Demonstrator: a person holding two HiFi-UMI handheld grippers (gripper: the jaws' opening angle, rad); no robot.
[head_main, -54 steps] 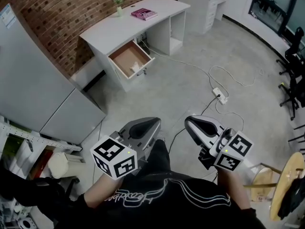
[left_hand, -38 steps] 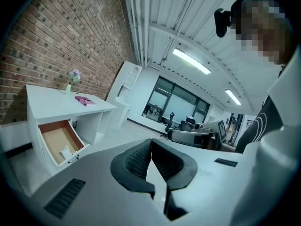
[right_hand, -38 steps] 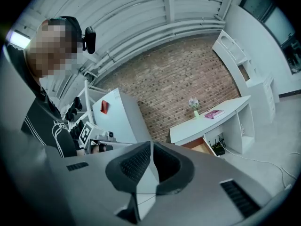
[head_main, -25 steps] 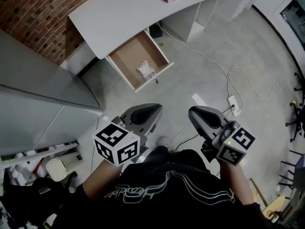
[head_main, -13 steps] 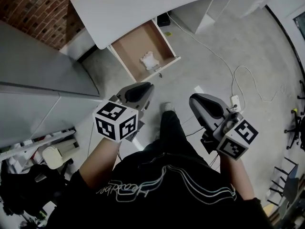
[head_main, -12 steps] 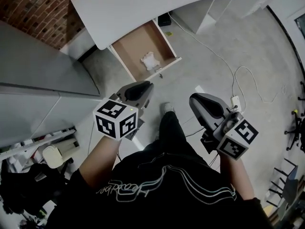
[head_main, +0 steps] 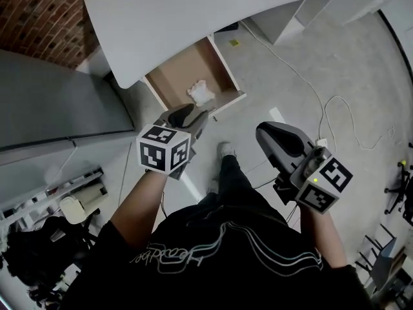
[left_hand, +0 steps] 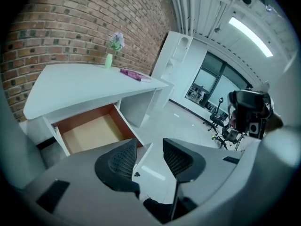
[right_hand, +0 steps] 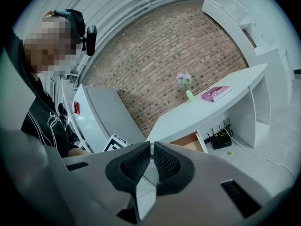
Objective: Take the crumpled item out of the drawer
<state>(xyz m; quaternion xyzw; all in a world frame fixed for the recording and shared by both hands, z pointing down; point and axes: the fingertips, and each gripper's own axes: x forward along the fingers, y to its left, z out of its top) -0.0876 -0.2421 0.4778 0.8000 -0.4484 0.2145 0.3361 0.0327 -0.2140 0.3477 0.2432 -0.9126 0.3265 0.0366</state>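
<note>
Approaching is the step in hand, as I judge it: my left claw hovers near the front edge of the open wooden drawer with the brown floor, which juts from under the white curved desk. Its jaws are opening with nothing between them, only bare floor showing through the gap. The crumpled white item lies inside the drawer close to its front panel, untouched. Next I'd carry the left claw over that front lip, drop in and straddle the wad before closing. My right claw hangs back over the floor, jaws drawn together on nothing. The tall grey cabinet crowds the drawer's left side and the desk edge overhangs its back; the right side looks open.
</note>
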